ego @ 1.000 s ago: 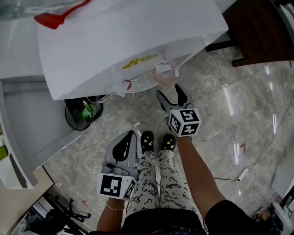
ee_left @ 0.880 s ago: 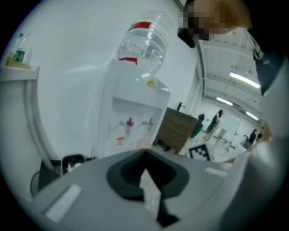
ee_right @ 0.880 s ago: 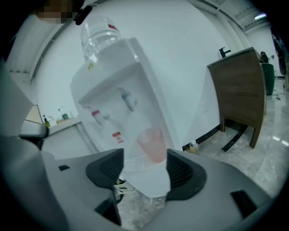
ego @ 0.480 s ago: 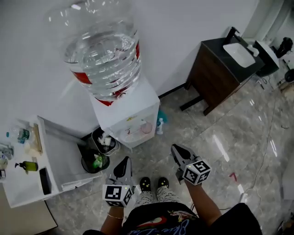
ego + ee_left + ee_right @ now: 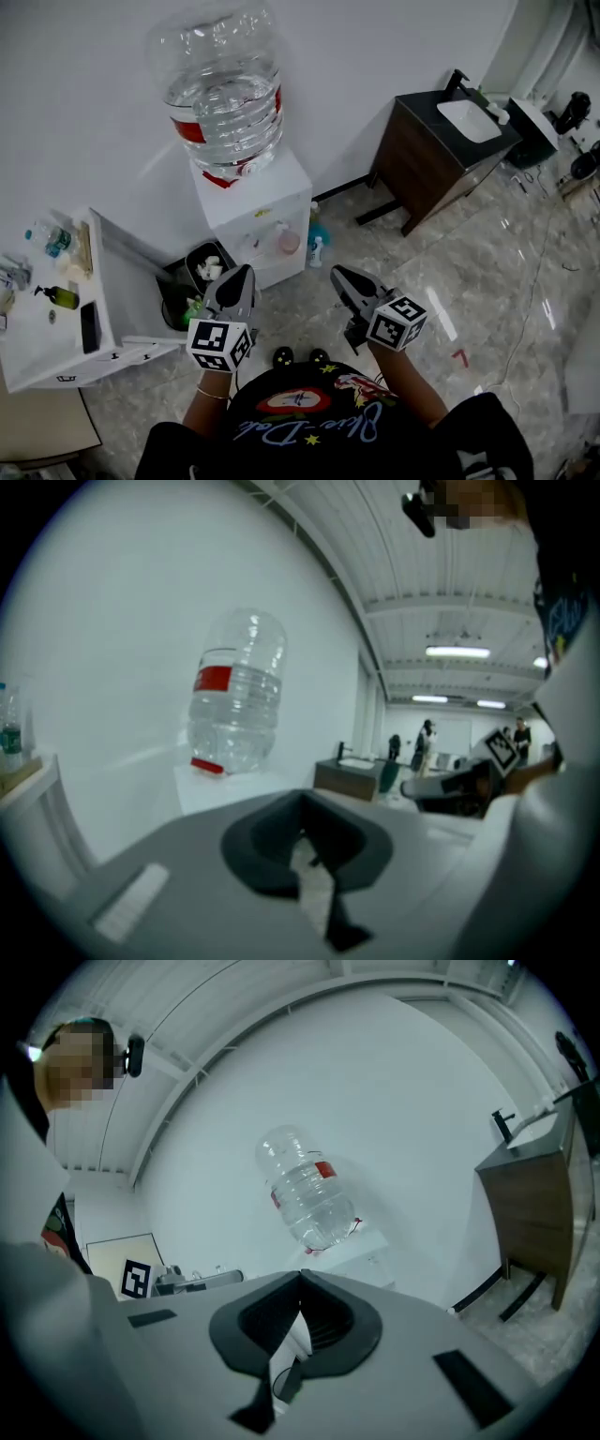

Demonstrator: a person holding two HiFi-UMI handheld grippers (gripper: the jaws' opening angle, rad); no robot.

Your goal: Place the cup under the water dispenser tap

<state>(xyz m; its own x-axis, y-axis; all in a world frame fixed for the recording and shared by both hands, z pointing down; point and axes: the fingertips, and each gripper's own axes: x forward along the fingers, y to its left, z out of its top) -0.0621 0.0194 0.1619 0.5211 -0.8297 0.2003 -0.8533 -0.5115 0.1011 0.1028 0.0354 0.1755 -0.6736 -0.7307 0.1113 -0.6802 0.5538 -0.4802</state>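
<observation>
Grey left tongs (image 5: 242, 274) are pressed together with nothing between them. The right tongs (image 5: 337, 274) are pressed together too, and are just as empty. Both are held out roughly level and apart from each other, pointing toward the white water dispenser (image 5: 281, 194). A pink cup (image 5: 288, 242) stands in the dispenser's front recess, well apart from both tongs. A clear water bottle (image 5: 225, 89) sits upturned on top. Black bins (image 5: 174, 302) stand at its left, a blue bottle (image 5: 316, 232) on the marble floor (image 5: 487, 262) at its right, and a dark sink cabinet (image 5: 422, 169) further right.
</observation>
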